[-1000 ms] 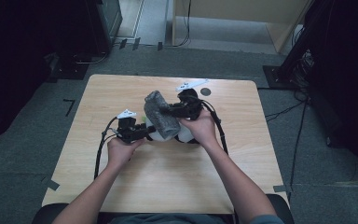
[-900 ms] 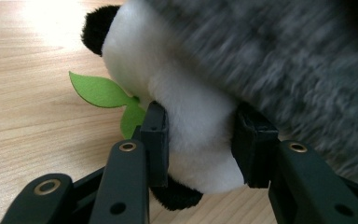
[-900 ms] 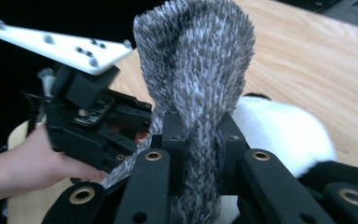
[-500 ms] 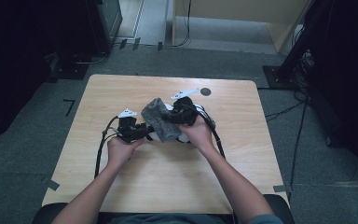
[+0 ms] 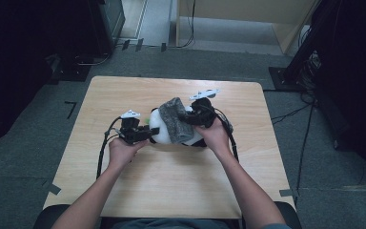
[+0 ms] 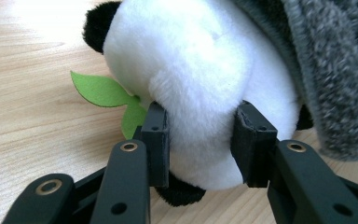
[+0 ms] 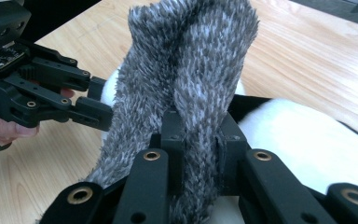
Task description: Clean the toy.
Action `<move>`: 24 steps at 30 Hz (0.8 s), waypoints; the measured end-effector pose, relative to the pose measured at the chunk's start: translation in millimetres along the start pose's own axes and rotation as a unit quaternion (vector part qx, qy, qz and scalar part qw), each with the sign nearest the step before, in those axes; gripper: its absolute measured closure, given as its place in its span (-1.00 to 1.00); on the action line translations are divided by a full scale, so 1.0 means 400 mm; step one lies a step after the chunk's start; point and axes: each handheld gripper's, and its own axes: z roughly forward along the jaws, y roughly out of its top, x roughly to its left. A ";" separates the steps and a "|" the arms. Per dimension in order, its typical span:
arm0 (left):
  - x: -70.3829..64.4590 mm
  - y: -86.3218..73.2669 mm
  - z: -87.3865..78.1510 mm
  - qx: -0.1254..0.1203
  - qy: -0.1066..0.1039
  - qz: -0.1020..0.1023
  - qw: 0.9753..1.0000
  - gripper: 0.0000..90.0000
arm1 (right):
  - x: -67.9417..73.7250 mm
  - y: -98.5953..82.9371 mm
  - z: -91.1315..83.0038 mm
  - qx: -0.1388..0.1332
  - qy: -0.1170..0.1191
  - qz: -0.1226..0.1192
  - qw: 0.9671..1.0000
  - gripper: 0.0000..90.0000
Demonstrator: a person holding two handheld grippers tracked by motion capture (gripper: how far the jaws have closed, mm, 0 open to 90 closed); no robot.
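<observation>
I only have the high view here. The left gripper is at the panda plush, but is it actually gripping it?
Observer: Yes. In the left gripper view the left gripper has both pads pressed into the white fur of the panda plush.
Operator: Anything beside those jaws?
Observer: A green felt leaf sticks out next to the left jaw, just above the table.
Operator: And the right one?
Observer: The right gripper is shut on a fold of the grey fuzzy cloth, which rises upright between its jaws.
</observation>
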 end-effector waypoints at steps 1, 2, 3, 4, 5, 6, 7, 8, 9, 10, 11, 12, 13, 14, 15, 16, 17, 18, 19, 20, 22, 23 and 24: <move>0.001 0.001 0.000 0.000 0.000 0.001 1.000 0.37 | -0.002 -0.001 -0.006 -0.002 -0.002 0.000 1.000 0.74; 0.000 0.001 0.000 0.001 0.000 0.001 1.000 0.37 | -0.004 -0.003 -0.013 -0.003 -0.004 0.004 1.000 0.74; 0.001 0.003 0.000 0.003 0.000 0.001 1.000 0.37 | -0.006 -0.005 -0.019 -0.004 -0.005 0.005 1.000 0.74; 0.000 0.003 0.001 0.003 0.002 0.003 1.000 0.37 | -0.009 -0.007 -0.027 -0.008 -0.007 0.006 1.000 0.74; 0.000 0.004 0.002 0.003 0.003 0.005 1.000 0.37 | -0.012 -0.010 -0.032 -0.009 -0.008 0.006 1.000 0.74; 0.000 0.004 0.003 0.003 0.003 0.006 1.000 0.37 | -0.014 -0.011 -0.036 -0.011 -0.009 0.006 1.000 0.74; 0.001 0.004 0.003 0.003 0.003 0.006 1.000 0.37 | -0.015 -0.013 -0.042 -0.011 -0.010 0.009 1.000 0.74; 0.001 0.004 0.003 0.003 0.002 0.006 1.000 0.37 | -0.017 -0.016 -0.050 -0.012 -0.012 0.009 1.000 0.74; 0.002 0.005 0.003 0.004 0.002 0.005 1.000 0.37 | -0.019 -0.017 -0.055 -0.014 -0.014 0.010 1.000 0.74; 0.002 0.005 0.003 0.004 0.002 0.005 1.000 0.37 | -0.021 -0.018 -0.061 -0.014 -0.016 0.011 1.000 0.74; 0.002 0.005 0.003 0.004 0.001 0.004 1.000 0.37 | -0.022 -0.020 -0.068 -0.015 -0.018 0.013 1.000 0.74; 0.002 0.005 0.003 0.004 0.001 0.004 1.000 0.37 | -0.024 -0.022 -0.073 -0.016 -0.020 0.014 1.000 0.74; 0.002 0.005 0.003 0.004 0.001 0.003 1.000 0.37 | -0.027 -0.023 -0.079 -0.017 -0.022 0.014 1.000 0.73; 0.003 0.005 0.003 0.004 0.000 0.003 1.000 0.37 | -0.029 -0.024 -0.084 -0.019 -0.023 0.017 0.999 0.74; 0.003 0.004 0.003 0.004 0.000 0.003 1.000 0.37 | -0.031 -0.025 -0.091 -0.019 -0.025 0.018 0.999 0.74; 0.003 0.004 0.003 0.004 0.000 0.002 1.000 0.37 | -0.033 -0.026 -0.095 -0.020 -0.027 0.016 0.999 0.74; 0.004 0.004 0.003 0.005 -0.001 0.002 1.000 0.37 | -0.035 -0.027 -0.101 -0.022 -0.029 0.020 0.999 0.74; 0.003 0.004 0.003 0.005 -0.001 0.002 1.000 0.37 | -0.041 -0.029 -0.108 -0.024 -0.032 0.022 0.999 0.74; 0.004 0.004 0.003 0.005 -0.001 0.002 1.000 0.37 | -0.044 -0.031 -0.113 -0.025 -0.035 0.025 0.999 0.74; 0.004 0.004 0.003 0.004 -0.001 0.002 1.000 0.37 | -0.049 -0.033 -0.119 -0.026 -0.037 0.029 0.999 0.74; 0.004 0.004 0.003 0.004 -0.001 0.000 1.000 0.37 | -0.062 -0.037 -0.129 -0.030 -0.043 0.034 0.998 0.73; 0.004 0.004 0.003 0.004 -0.001 0.000 1.000 0.37 | -0.067 -0.040 -0.134 -0.033 -0.046 0.038 0.998 0.73; 0.004 0.005 0.003 0.005 -0.001 0.001 1.000 0.37 | -0.073 -0.043 -0.139 -0.034 -0.050 0.041 0.997 0.73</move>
